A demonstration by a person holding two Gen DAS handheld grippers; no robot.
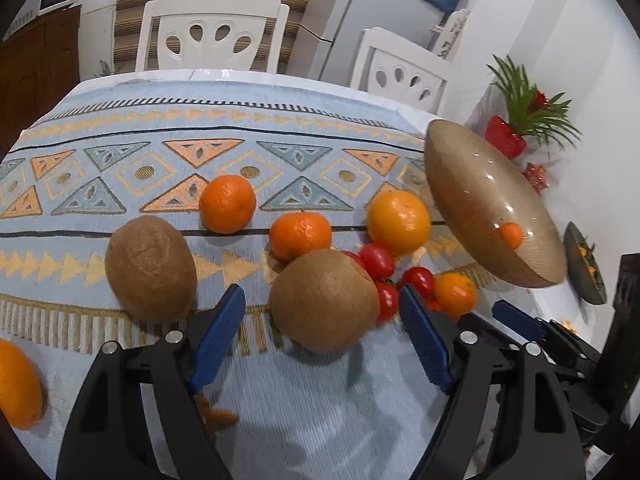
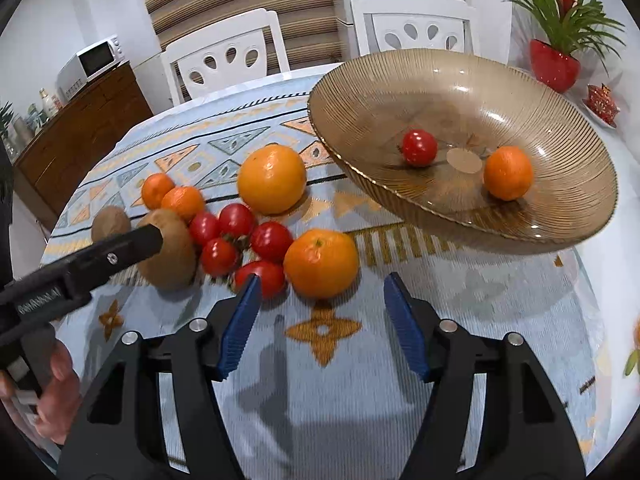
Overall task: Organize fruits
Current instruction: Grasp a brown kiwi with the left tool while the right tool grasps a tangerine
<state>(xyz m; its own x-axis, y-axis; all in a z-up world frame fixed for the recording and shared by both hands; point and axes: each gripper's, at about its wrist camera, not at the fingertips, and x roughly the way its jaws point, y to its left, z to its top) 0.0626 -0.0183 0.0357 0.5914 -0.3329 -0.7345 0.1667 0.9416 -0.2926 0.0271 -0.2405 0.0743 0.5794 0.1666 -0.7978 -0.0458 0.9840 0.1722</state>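
The left gripper [image 1: 322,320] is standing open over a kiwi [image 1: 324,300], which is sitting between the blue pads [image 1: 222,332] without either pad touching it. The right gripper [image 2: 318,320] is also hanging open and empty, with a tangerine [image 2: 321,263] just beyond its tips. Left of that tangerine a cluster of tomatoes [image 2: 240,244] is lying on the cloth [image 2: 360,400], touching the kiwi. A second kiwi [image 1: 151,267] is resting apart to the left. Behind the cluster, two small tangerines [image 1: 227,203] and an orange [image 2: 271,179] are sitting on the cloth. To the right, the bowl [image 2: 560,208] is holding one tomato [image 2: 419,147] and one tangerine [image 2: 508,173], lying apart from each other.
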